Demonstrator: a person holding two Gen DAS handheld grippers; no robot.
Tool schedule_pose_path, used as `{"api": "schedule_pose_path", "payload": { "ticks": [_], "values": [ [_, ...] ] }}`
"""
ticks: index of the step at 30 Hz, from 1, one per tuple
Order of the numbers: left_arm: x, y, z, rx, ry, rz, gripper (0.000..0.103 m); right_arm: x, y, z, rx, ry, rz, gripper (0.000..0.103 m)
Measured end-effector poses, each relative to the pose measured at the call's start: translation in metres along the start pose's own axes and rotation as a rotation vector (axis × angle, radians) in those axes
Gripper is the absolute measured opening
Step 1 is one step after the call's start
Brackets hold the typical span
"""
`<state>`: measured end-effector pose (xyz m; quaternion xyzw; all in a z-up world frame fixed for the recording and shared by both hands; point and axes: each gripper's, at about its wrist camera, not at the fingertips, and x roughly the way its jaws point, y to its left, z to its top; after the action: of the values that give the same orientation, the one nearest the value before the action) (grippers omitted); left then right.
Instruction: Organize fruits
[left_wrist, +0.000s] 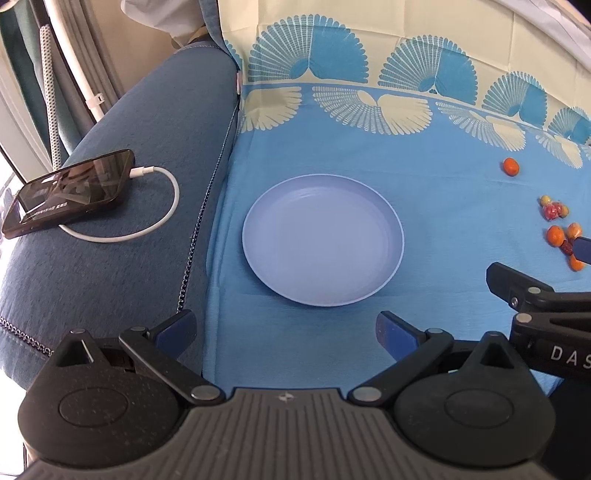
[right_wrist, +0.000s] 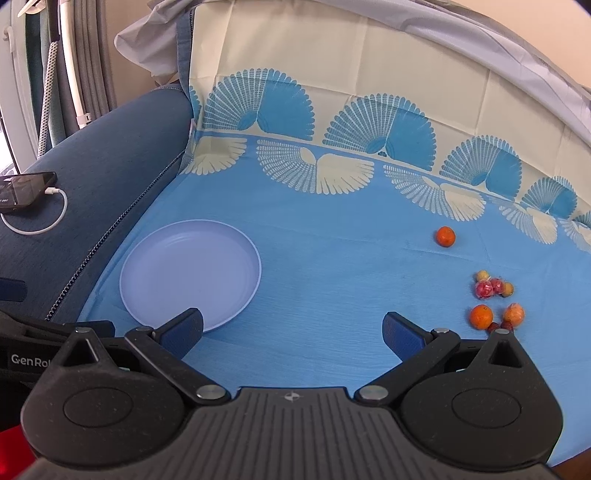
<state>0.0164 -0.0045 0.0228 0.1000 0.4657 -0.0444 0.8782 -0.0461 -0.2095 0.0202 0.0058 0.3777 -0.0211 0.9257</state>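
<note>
An empty pale lilac plate (left_wrist: 323, 240) (right_wrist: 190, 271) lies on the blue cloth. My left gripper (left_wrist: 286, 330) is open just in front of it, nothing between its fingers. My right gripper (right_wrist: 293, 332) is also open and empty, with the plate at its left fingertip. One small orange (right_wrist: 445, 236) (left_wrist: 511, 166) sits alone to the right. Nearer, a cluster of small red and yellow fruits (right_wrist: 493, 286) (left_wrist: 553, 208) lies beside two more oranges (right_wrist: 481, 316) (left_wrist: 556, 235) and some dark red pieces (right_wrist: 498, 326), partly hidden by the right gripper's body.
A phone (left_wrist: 70, 192) (right_wrist: 26, 192) on a white charging cable (left_wrist: 147, 218) rests on the blue sofa cushion (left_wrist: 129, 129) to the left. The patterned cloth (left_wrist: 332, 147) rises at the back. The right gripper's body (left_wrist: 546, 306) shows at the left view's right edge.
</note>
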Motion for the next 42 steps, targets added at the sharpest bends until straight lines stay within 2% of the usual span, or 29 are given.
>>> {"api": "schedule_pose_path", "payload": {
  "ticks": [42],
  "values": [
    [0.032, 0.008, 0.007, -0.002, 0.046, -0.001, 0.103, 0.027, 0.007, 0.013, -0.009, 0.035, 0.015, 0.102]
  ]
}}
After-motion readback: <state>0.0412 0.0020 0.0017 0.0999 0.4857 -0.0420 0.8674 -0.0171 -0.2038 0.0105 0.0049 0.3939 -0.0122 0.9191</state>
